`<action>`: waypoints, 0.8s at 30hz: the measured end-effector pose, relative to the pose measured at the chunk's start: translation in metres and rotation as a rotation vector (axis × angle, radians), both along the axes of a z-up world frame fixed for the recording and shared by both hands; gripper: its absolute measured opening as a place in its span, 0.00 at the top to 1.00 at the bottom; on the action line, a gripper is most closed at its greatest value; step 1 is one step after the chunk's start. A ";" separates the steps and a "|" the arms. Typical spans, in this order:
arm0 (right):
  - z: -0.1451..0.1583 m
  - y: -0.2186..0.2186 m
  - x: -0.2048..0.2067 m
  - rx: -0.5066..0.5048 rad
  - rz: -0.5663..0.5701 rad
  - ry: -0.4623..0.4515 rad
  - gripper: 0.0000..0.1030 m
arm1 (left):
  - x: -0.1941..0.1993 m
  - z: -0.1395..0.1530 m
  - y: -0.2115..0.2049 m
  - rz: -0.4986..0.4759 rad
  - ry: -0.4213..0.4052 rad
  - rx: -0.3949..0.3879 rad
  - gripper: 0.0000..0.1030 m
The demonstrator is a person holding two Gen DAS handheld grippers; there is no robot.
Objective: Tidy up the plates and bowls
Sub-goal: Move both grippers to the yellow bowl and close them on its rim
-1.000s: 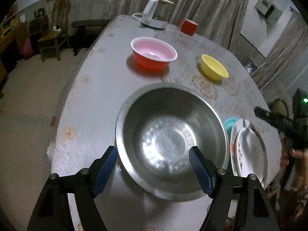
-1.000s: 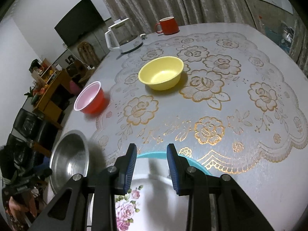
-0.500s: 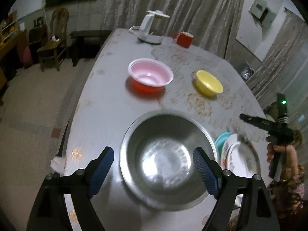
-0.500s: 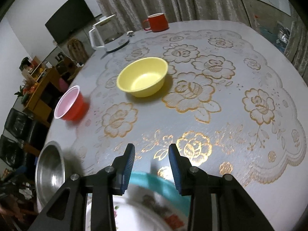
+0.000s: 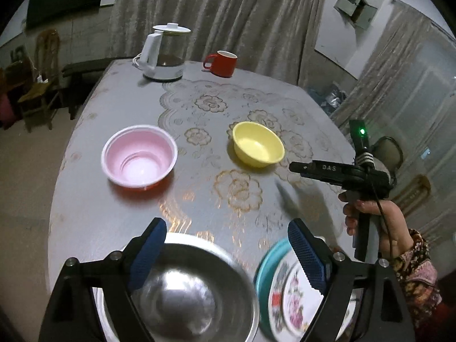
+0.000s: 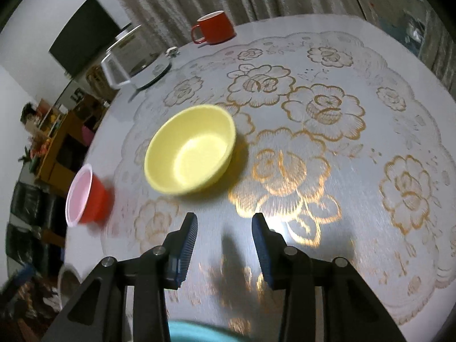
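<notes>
In the left wrist view my left gripper is open and empty above the far rim of a steel bowl. Right of that lies a floral plate on a teal plate. A pink-lined red bowl and a yellow bowl stand mid-table. My right gripper hovers right of the yellow bowl. In the right wrist view my right gripper is open and empty, just short of the yellow bowl. The red bowl is at the left, the teal plate's edge at the bottom.
A glass kettle and a red mug stand at the table's far edge, also seen in the right wrist view as kettle and mug. Curtains hang behind. Chairs and a shelf stand left of the table.
My left gripper has pulled back and tilted up, so the steel bowl dropped to the frame bottom. My right gripper has moved forward off the plates toward the yellow bowl.
</notes>
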State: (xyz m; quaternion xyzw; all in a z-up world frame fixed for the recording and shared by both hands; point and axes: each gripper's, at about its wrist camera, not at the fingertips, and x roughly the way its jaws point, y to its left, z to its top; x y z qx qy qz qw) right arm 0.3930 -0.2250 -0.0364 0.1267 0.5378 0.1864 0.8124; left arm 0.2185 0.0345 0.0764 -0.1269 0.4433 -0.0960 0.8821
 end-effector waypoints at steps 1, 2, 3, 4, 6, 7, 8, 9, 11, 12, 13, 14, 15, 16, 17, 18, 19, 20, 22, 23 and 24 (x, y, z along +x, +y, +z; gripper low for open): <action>-0.002 0.000 0.009 0.011 -0.015 0.014 0.61 | 0.006 0.000 -0.003 -0.003 0.003 -0.002 0.15; -0.004 0.000 0.016 0.019 -0.029 0.025 0.61 | 0.015 0.000 -0.006 -0.002 0.013 -0.001 0.15; -0.006 -0.001 0.025 0.036 -0.050 0.036 0.60 | 0.023 -0.001 -0.010 -0.003 0.022 -0.006 0.15; -0.008 -0.001 0.029 0.044 -0.060 0.039 0.59 | 0.030 -0.001 -0.013 -0.010 0.025 -0.016 0.15; -0.011 0.001 0.039 0.052 -0.078 0.045 0.56 | 0.043 0.000 -0.019 0.001 0.028 0.002 0.15; -0.011 0.004 0.044 0.053 -0.076 0.046 0.56 | 0.048 0.000 -0.021 0.004 0.025 0.004 0.14; -0.012 0.007 0.048 0.058 -0.067 0.044 0.56 | 0.054 0.000 -0.023 0.001 0.018 -0.004 0.14; -0.014 0.011 0.052 0.060 -0.057 0.043 0.56 | 0.060 -0.001 -0.025 0.006 0.014 -0.003 0.13; -0.020 0.017 0.060 0.049 -0.045 0.054 0.56 | 0.075 -0.006 -0.029 0.022 0.024 0.010 0.13; -0.025 0.020 0.064 0.040 -0.045 0.066 0.56 | 0.083 -0.008 -0.031 0.017 0.032 0.009 0.13; -0.029 0.022 0.067 0.031 -0.047 0.076 0.56 | 0.088 -0.011 -0.032 0.019 0.040 0.016 0.13; -0.034 0.024 0.070 0.023 -0.046 0.086 0.56 | 0.095 -0.014 -0.034 0.023 0.052 0.025 0.13; -0.037 0.025 0.071 0.020 -0.044 0.091 0.56 | 0.103 -0.018 -0.036 0.018 0.067 0.018 0.13; -0.042 0.026 0.071 0.025 -0.039 0.099 0.57 | 0.108 -0.021 -0.037 0.016 0.077 0.013 0.13; -0.042 0.026 0.071 0.030 -0.039 0.079 0.59 | 0.114 -0.025 -0.039 0.024 0.085 0.021 0.13; -0.043 0.027 0.071 0.034 -0.027 0.072 0.62 | 0.119 -0.028 -0.041 0.025 0.087 0.027 0.13; -0.045 0.028 0.071 0.041 -0.013 0.073 0.69 | 0.122 -0.030 -0.042 0.025 0.088 0.029 0.13; -0.047 0.027 0.071 0.047 -0.006 0.066 0.75 | 0.127 -0.034 -0.045 0.027 0.093 0.031 0.13; -0.049 0.026 0.069 0.064 0.006 0.054 0.77 | 0.134 -0.037 -0.050 0.015 0.096 0.031 0.13; -0.050 0.025 0.068 0.069 0.014 0.052 0.81 | 0.138 -0.041 -0.053 0.013 0.104 0.035 0.13; -0.050 0.023 0.066 0.070 0.017 0.051 0.82 | 0.141 -0.043 -0.055 0.015 0.107 0.036 0.13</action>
